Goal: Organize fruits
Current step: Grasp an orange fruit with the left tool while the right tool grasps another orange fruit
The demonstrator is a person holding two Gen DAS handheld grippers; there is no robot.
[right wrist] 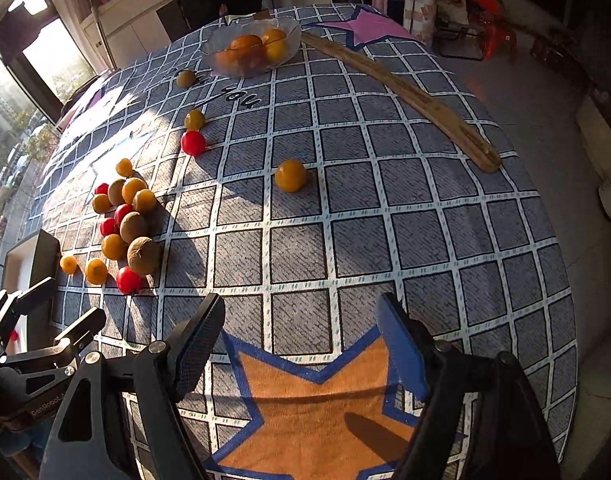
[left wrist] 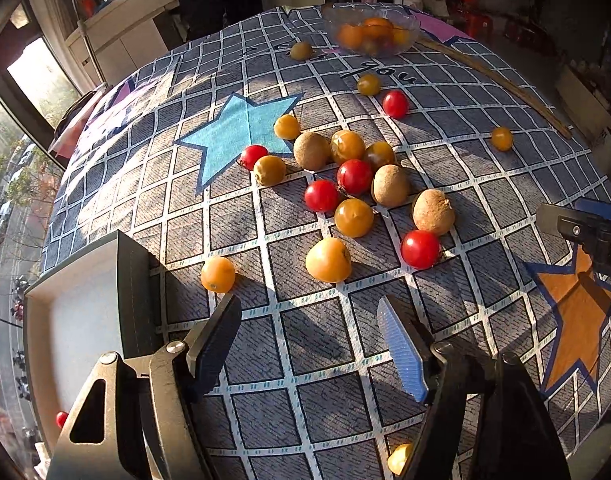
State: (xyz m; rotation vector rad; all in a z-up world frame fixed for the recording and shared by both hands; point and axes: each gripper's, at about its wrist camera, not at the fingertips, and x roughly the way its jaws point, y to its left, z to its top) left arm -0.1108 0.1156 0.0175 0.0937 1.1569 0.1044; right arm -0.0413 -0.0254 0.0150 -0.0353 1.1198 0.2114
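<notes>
**Fruit scattered on checked cloth, both jaws released**

The surface wears a grey checked cloth (left wrist: 305, 360) with star patches, sunlit from windows at the frame's left. Left gripper (left wrist: 309, 344) and right gripper (right wrist: 301, 344) hover low, jaws spread and holding nothing. A cluster of cherry tomatoes and kiwis (left wrist: 345, 184) lies mid-frame beyond the left jaws. A glass bowl (right wrist: 293, 36) sits at top; a white tray (left wrist: 77, 320) lower left.

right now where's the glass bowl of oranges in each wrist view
Left wrist: the glass bowl sits top centre-right, at the table's far edge, beyond the fruit pile.
Right wrist: the same bowl sits top centre-left, also at the far edge.
Shared landmark: the long wooden stick runs away from the bowl's right side in both.
</notes>
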